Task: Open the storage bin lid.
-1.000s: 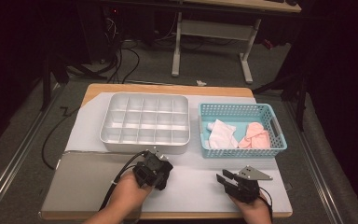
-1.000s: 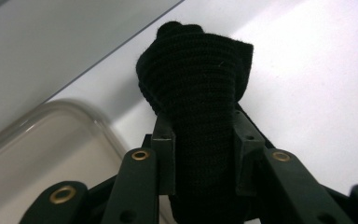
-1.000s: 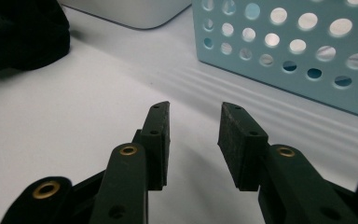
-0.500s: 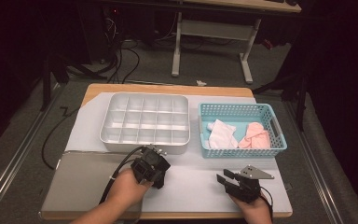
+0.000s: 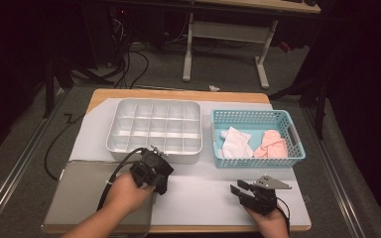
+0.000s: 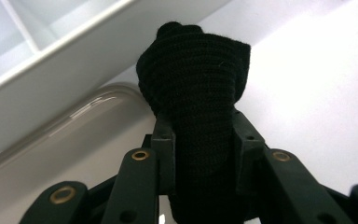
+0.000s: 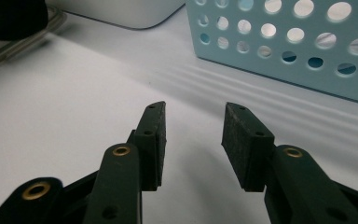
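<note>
Left claw view had the left claw (image 6: 204, 140) squeezed shut on a rolled black sock (image 6: 193, 107), with the pads pressing it from both sides and the top of the roll poking out past the tips. Since a second earlier, that hand had lifted the sock and carried it away from the grey tray (image 5: 87, 196), closer to the white divided box (image 5: 154, 130). Just behind the sock sat the rim of that box, and the curved edge of the tray lay below it. This probably meant the sock was on its way to one of the little compartments, though which one I could not tell.

On the high view the right claw (image 5: 243, 190) rested low on the white sheet (image 5: 203, 198) of the tabletop (image 5: 178, 94), near the front edge. Its jaws had just been opening a bit and stood apart with nothing between them. Close in front of it stood the blue basket (image 5: 297, 144), which held a white cloth piece (image 5: 235, 142) and a pink cloth piece (image 5: 273, 146). The right hand seemed ready to reach in for one of them.

No brand, label or writing could be read on the box, the basket, the tray or the claws.
</note>
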Demonstrator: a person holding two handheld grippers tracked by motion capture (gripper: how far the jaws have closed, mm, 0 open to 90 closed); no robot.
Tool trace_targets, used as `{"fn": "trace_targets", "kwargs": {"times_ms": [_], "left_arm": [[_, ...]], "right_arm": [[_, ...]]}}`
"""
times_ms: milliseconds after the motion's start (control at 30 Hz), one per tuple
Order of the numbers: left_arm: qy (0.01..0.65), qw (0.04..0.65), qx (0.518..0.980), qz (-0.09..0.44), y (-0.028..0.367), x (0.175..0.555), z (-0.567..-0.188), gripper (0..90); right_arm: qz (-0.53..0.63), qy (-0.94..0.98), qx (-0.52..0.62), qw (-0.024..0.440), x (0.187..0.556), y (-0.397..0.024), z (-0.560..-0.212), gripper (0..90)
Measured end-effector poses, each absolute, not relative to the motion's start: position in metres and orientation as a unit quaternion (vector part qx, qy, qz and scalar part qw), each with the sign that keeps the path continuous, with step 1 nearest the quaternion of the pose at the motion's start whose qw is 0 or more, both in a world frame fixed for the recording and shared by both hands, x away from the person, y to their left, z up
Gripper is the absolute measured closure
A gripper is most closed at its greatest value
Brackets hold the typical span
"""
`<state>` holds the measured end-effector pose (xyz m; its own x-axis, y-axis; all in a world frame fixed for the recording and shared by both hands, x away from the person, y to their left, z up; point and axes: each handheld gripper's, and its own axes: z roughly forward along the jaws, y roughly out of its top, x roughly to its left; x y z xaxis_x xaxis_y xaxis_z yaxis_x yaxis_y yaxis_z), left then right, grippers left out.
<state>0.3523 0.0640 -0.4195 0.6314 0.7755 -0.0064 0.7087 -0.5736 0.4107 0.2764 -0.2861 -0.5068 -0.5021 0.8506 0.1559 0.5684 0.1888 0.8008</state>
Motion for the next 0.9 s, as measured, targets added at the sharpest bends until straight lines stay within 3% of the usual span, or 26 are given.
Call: {"fn": "trace_targets", "kwargs": {"times_ms": [900], "left_arm": [[0.465,0.143,0.869,0.091,0.133,0.378,-0.384,68.2]], "right_arm": [[0.426,0.752,0.478,0.156,0.278,-0.286,-0.508,59.7]]}}
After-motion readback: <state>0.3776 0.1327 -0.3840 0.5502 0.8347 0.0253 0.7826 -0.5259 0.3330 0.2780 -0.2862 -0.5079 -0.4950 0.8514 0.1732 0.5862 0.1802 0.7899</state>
